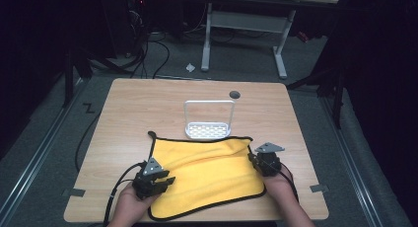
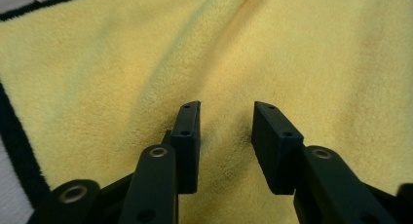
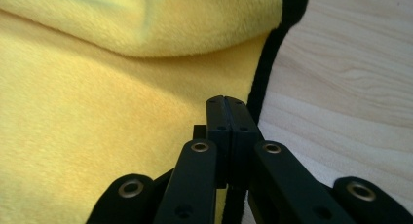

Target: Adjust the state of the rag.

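We see the yellow towel [image 1: 207,175] spread on the counter [image 1: 148,103], the left gripper [image 2: 225,118] above it with jaws spread, the right gripper [image 3: 227,104] at its edge, jaws pressed together.

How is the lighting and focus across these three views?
High view: table lit, surroundings nearly black, picture soft. Left gripper view: yellow towel evenly lit, far pile blurred. Right gripper view: right gripper sharp, towel fold beyond it out of focus.
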`<control>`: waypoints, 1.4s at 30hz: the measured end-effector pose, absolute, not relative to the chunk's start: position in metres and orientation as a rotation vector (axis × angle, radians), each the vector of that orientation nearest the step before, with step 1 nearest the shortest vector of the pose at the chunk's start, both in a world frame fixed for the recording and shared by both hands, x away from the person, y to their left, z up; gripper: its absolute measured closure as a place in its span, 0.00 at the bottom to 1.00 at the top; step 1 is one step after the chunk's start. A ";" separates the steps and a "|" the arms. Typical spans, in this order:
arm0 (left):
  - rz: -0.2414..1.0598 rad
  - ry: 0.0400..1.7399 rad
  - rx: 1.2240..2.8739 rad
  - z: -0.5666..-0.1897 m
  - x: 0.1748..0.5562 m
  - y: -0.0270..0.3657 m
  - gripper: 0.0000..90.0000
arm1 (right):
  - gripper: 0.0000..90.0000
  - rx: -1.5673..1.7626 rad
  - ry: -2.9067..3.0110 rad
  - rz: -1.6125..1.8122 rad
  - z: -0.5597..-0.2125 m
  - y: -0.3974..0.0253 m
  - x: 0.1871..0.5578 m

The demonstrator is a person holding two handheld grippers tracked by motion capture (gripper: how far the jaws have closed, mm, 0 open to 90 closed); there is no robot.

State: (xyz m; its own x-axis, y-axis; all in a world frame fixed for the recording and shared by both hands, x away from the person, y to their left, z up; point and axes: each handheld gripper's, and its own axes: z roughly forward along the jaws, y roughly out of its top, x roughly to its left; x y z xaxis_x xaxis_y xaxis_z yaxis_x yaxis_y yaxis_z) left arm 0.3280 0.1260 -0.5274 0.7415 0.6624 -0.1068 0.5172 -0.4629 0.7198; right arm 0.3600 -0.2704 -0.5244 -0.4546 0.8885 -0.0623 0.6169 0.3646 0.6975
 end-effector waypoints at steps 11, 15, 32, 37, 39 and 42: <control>0.190 0.830 2.177 -0.528 0.323 0.119 0.65 | 1.00 1.306 2.221 0.860 -0.523 -0.285 0.305; 0.177 0.806 2.194 -0.526 0.322 0.114 0.61 | 0.97 1.313 2.214 0.874 -0.522 -0.294 0.278; 0.347 1.053 2.067 -0.531 0.402 0.135 0.68 | 0.77 1.353 2.163 0.841 -0.525 -0.281 0.365; 0.346 0.992 2.095 -0.531 0.392 0.115 0.68 | 0.76 1.410 2.093 0.799 -0.524 -0.305 0.370; 0.346 0.990 2.105 -0.530 0.389 0.112 0.68 | 0.75 1.437 2.073 0.817 -0.525 -0.314 0.371; 0.346 1.026 2.072 -0.527 0.393 0.120 0.62 | 0.68 1.412 2.037 0.869 -0.520 -0.313 0.362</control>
State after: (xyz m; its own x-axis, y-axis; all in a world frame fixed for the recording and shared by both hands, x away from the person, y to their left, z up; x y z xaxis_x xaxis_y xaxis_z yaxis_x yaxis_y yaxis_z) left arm 0.3932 0.1202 -0.5270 0.6364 0.7656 -0.0943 0.5527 -0.3674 0.7480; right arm 0.3624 -0.3133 -0.5198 -0.3295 0.9429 -0.0493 0.6171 0.2546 0.7445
